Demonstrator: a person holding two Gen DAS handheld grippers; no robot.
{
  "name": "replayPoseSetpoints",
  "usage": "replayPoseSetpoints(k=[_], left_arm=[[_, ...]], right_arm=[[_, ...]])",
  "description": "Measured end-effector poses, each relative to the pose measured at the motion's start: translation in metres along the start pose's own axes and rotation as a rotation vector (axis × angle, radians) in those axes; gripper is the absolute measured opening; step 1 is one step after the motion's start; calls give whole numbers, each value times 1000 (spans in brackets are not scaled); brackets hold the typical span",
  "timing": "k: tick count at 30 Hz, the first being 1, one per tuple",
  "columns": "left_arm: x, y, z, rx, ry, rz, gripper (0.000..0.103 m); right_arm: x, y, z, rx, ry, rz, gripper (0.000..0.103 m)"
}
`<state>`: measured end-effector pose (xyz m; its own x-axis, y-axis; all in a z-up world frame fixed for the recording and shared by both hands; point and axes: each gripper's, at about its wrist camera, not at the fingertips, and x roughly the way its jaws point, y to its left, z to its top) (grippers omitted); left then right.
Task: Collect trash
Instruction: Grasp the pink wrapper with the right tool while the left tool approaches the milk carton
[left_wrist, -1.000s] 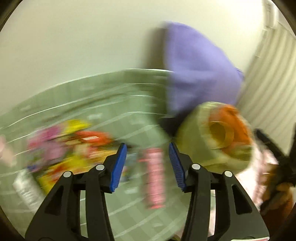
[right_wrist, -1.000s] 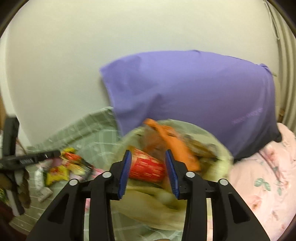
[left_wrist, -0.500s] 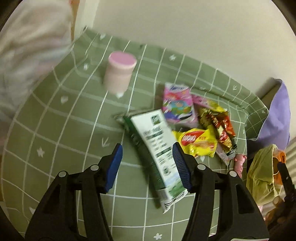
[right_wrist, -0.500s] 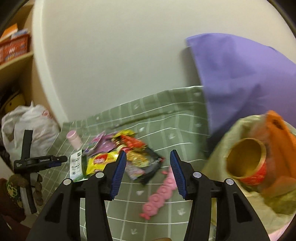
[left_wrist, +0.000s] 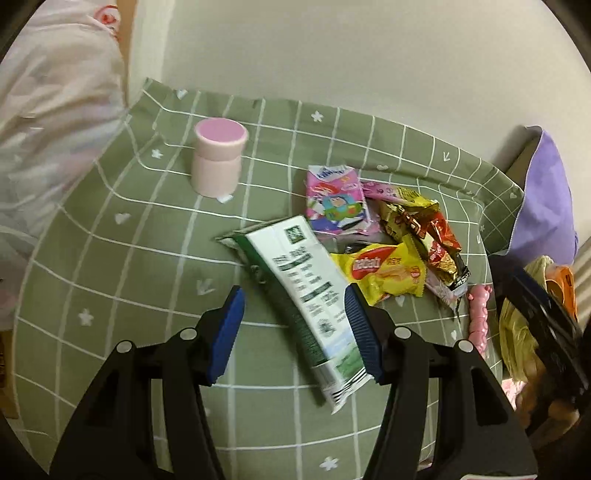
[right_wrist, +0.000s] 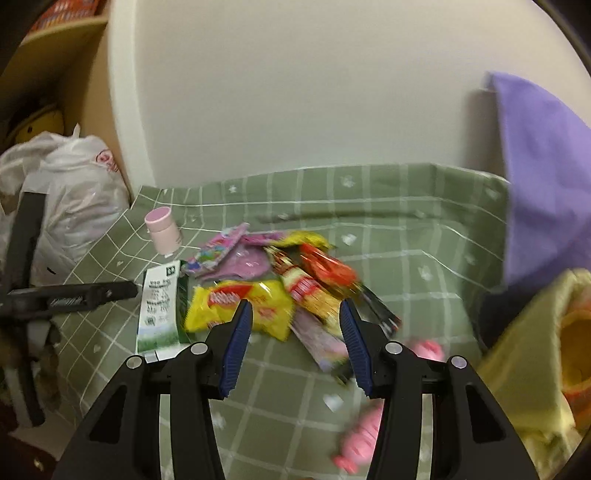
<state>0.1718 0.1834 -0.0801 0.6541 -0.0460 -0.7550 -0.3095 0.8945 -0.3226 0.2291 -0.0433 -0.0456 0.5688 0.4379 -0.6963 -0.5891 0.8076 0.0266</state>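
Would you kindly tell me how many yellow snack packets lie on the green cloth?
1: the yellow snack packet lies in the wrapper pile, beside the green-and-white carton. Others may be buried.

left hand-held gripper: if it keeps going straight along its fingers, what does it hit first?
Most likely the green-and-white carton, which lies flat between the open fingers of the left hand-held gripper on the green checked cloth. Depth is unclear, so it could meet the cloth beside it.

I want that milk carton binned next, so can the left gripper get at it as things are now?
Probably yes. The left gripper is open with nothing held, and the green and white carton lies flat just ahead, its near end clear of wrappers.
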Motion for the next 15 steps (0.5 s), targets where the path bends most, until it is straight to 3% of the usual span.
replayPoseSetpoints(k=[5,11,14,15], left_arm=[[-21,28,3,-37,-38,41,54],[-36,59,0,-55,-58,79,54],[-33,70,-4,-78,-35,85,54],[-31,72,-4,-90,-21,71,55]], right_arm=[[58,38,27,7,60,184,46],[137,55,47,104,135,193,43],[169,55,44,153,202,220,32],[176,54,40,176,236,263,18]])
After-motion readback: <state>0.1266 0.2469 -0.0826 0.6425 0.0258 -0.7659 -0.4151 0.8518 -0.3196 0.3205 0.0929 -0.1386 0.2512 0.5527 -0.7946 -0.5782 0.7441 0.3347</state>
